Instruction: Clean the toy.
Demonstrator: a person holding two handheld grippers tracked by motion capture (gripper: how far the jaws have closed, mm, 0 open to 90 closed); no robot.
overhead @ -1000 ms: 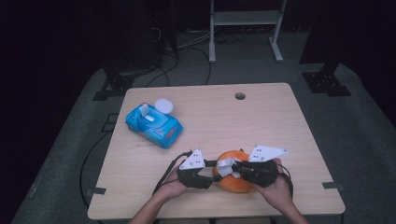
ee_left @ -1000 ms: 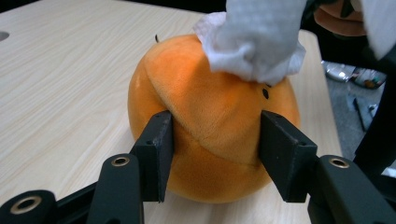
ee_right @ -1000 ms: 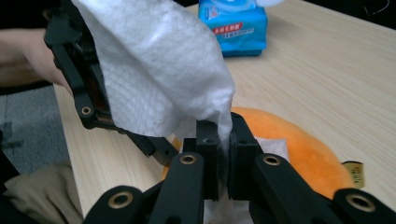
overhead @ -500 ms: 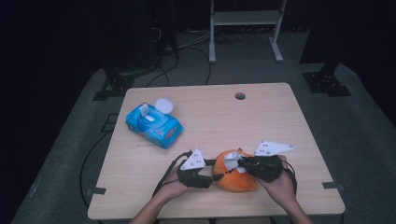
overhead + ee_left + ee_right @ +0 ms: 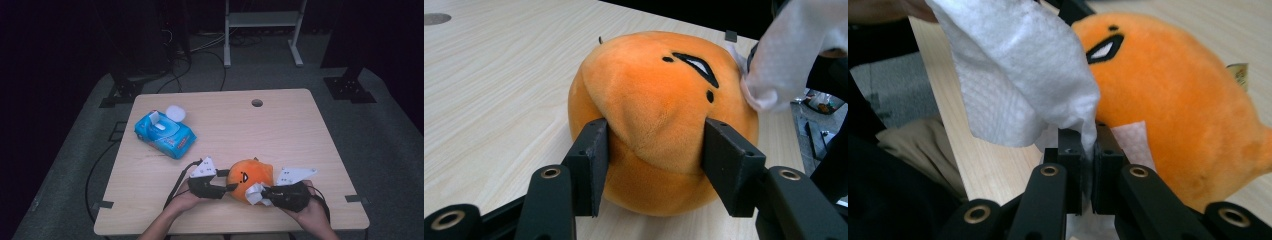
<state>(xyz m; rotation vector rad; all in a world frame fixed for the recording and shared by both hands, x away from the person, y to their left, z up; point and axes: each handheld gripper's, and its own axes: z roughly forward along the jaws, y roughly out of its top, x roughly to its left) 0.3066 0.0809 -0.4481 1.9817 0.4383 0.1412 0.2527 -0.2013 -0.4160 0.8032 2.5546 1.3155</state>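
An orange plush toy [image 5: 249,176] with a black-outlined eye rests near the table's front edge. My left gripper [image 5: 226,187] is shut on it from its left side, both pads pressing into the soft body [image 5: 659,125]. My right gripper [image 5: 261,192] is shut on a white wipe [image 5: 254,192], which lies against the toy's right lower side. In the right gripper view the wipe [image 5: 1018,75] bunches up above the closed jaws, beside the toy [image 5: 1178,100]. In the left gripper view the wipe [image 5: 789,55] touches the toy's upper right.
A blue pack of wet wipes [image 5: 164,132] with its white lid flipped open lies at the table's left. A round cable hole [image 5: 257,103] sits near the far edge. The wooden table [image 5: 280,135] has bare room in the middle and right.
My right gripper has moved right and toward the front edge with the wipe, from the toy's top down to its right lower side. The left gripper and the toy have stayed put.
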